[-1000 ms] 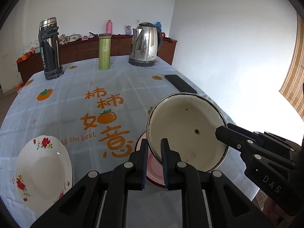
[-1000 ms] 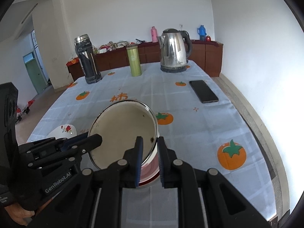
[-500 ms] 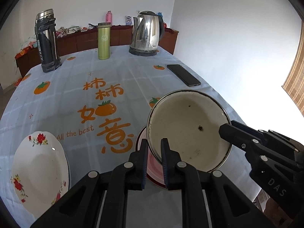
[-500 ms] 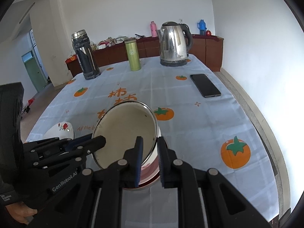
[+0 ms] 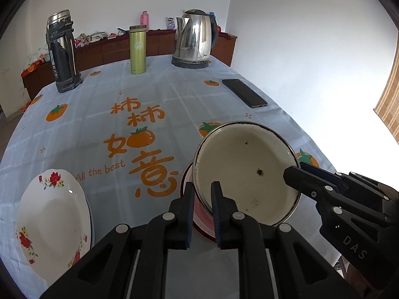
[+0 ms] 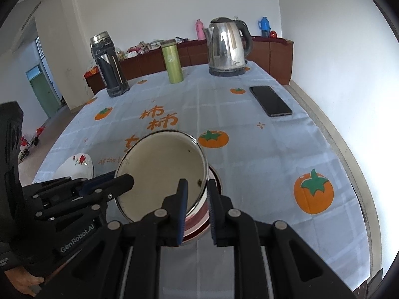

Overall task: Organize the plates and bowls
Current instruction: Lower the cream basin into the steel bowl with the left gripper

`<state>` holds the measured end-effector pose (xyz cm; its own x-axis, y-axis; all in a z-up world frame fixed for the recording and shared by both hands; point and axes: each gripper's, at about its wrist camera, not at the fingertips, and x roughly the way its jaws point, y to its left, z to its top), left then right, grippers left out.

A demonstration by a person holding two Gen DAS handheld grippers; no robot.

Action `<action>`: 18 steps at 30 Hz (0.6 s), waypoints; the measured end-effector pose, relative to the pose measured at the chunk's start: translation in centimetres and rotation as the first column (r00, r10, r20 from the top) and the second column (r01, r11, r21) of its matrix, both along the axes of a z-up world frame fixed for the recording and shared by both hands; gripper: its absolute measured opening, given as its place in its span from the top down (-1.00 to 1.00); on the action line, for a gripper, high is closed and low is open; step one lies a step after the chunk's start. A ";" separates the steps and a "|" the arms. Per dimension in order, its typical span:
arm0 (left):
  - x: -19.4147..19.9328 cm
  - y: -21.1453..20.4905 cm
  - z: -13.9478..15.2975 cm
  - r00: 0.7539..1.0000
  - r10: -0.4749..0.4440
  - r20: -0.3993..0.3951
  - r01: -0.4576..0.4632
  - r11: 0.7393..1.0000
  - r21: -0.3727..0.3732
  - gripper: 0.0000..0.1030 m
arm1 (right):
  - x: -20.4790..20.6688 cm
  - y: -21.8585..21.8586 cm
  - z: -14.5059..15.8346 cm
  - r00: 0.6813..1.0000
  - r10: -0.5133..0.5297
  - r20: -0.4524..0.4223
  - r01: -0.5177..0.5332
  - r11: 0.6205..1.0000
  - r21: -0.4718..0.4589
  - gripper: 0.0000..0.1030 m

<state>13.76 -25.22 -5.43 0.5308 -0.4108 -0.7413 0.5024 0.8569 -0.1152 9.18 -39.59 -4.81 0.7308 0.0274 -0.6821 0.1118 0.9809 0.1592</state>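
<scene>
Enamel bowl [image 5: 245, 172] (tilted) over red plate [image 5: 199, 220], rim clamped by left gripper [image 5: 202, 200] and right gripper [image 6: 197, 195].

Bright daylight from right, wall blown out; fisheye-warped edges, dark vignette corners.

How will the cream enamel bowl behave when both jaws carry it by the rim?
The enamel bowl looks stiff, so it probably will not flex. Its glossy metal rim may slip between the pads. Chips inside suggest the coating is brittle, so setting it hard on the red plate could chip more.
</scene>
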 end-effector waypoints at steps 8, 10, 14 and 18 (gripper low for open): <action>0.2 -0.2 -0.4 1.000 -0.010 -0.022 0.010 1.000 0.017 0.71 | 0.3 0.1 -0.1 1.000 0.003 -0.018 -0.003 1.000 -0.010 0.68; 0.4 -0.2 -0.5 0.999 -0.013 -0.034 0.013 1.000 0.020 0.71 | 0.5 0.1 -0.4 0.999 0.001 -0.034 -0.001 1.000 -0.012 0.68; 0.8 -0.2 -0.7 0.998 -0.020 -0.067 0.021 1.000 0.011 0.71 | 0.8 0.0 -0.8 0.998 -0.001 -0.055 0.001 1.000 -0.012 0.68; 1.3 -0.3 -1.1 0.995 -0.021 -0.098 0.023 1.000 0.016 0.71 | 0.8 0.0 -0.9 0.998 0.001 -0.067 -0.003 1.000 -0.016 0.68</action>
<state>15.08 -25.49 -6.52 0.4464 -0.4086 -0.7961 0.5084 0.8479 -0.1502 10.03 -39.60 -5.71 0.6833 0.0177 -0.7299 0.1197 0.9835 0.1358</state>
